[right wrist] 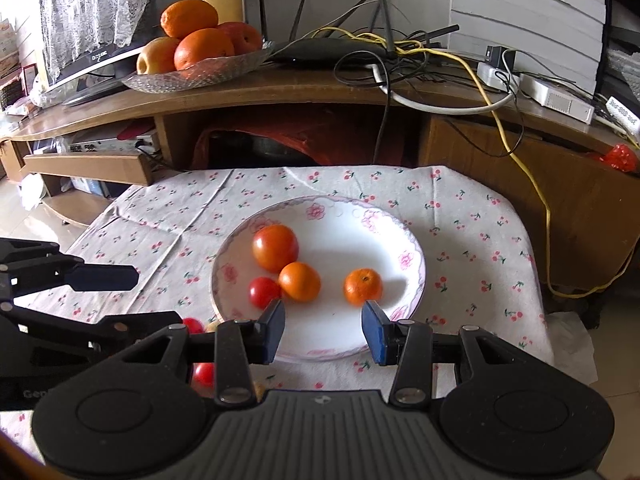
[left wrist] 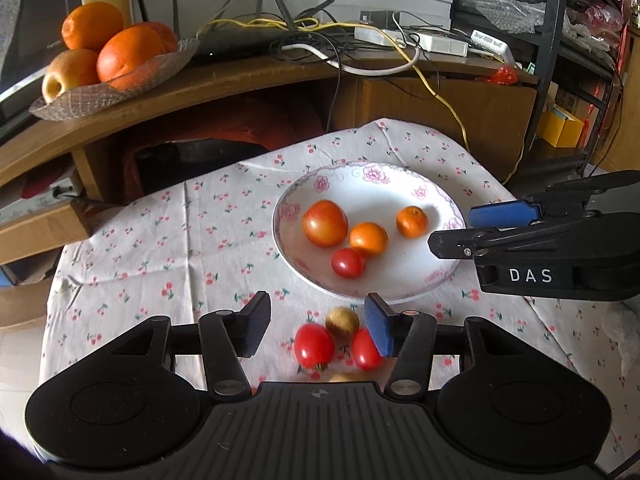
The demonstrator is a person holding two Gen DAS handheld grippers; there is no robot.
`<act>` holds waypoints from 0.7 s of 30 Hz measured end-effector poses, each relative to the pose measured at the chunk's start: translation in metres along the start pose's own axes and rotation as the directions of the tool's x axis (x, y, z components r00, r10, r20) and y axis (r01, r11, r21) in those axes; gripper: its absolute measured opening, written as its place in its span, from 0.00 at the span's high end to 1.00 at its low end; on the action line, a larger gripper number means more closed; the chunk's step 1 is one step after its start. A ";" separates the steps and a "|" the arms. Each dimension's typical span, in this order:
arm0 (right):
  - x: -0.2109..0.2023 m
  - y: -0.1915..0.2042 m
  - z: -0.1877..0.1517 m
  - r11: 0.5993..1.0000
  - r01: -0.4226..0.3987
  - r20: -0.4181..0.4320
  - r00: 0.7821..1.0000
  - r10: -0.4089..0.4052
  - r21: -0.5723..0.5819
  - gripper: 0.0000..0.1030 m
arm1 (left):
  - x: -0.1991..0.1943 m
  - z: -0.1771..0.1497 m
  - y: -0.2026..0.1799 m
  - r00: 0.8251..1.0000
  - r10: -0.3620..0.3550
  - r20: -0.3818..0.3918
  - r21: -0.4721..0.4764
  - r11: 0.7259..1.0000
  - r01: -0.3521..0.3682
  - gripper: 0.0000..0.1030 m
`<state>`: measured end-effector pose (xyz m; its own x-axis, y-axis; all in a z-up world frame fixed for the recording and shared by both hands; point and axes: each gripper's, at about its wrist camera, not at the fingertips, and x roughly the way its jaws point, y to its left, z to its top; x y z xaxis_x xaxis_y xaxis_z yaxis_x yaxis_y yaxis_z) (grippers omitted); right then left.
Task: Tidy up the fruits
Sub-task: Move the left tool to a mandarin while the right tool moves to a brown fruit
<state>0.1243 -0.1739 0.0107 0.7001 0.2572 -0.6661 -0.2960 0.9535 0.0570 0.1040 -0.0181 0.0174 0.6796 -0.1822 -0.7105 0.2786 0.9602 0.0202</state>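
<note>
A white floral plate (left wrist: 400, 286) (right wrist: 328, 340) on the cherry-print cloth holds a big tomato (left wrist: 325, 223) (right wrist: 275, 248), two small oranges (left wrist: 368, 238) (left wrist: 412, 221) (right wrist: 299, 281) (right wrist: 363, 286) and a small tomato (left wrist: 347, 263) (right wrist: 264, 292). In front of the plate, two small tomatoes (left wrist: 314, 345) (left wrist: 365, 350) and a brownish fruit (left wrist: 342, 322) lie on the cloth. My left gripper (left wrist: 318, 330) hangs open above these three. My right gripper (right wrist: 323, 332) is open over the plate's near rim, empty; in the left wrist view it (left wrist: 456, 228) reaches in from the right.
A wooden TV stand (right wrist: 320, 88) behind the table carries a glass dish (left wrist: 108, 92) (right wrist: 200, 74) of large oranges and apples, a router and tangled cables (right wrist: 400, 52). A yellow cable (right wrist: 532, 184) hangs down at the right. The cloth (left wrist: 180, 240) covers the small table.
</note>
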 end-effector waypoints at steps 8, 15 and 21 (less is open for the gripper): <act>-0.011 0.007 -0.019 1.000 -0.014 -0.040 0.999 0.015 0.017 0.59 | -0.013 -0.018 0.003 1.000 0.000 -0.022 -0.029 1.000 -0.001 0.40; -0.016 0.016 -0.036 0.999 -0.036 -0.087 0.996 0.037 0.009 0.59 | -0.028 -0.036 0.006 0.999 -0.007 -0.053 -0.052 0.999 0.004 0.38; -0.020 0.025 -0.047 0.999 -0.047 -0.117 0.992 0.048 0.007 0.59 | -0.034 -0.048 0.000 0.997 -0.015 -0.079 -0.042 0.999 0.012 0.38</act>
<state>0.0722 -0.1627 -0.0094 0.6044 0.2821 -0.7450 -0.3243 0.9414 0.0933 0.0482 -0.0016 0.0080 0.6196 -0.1796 -0.7641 0.2577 0.9660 -0.0181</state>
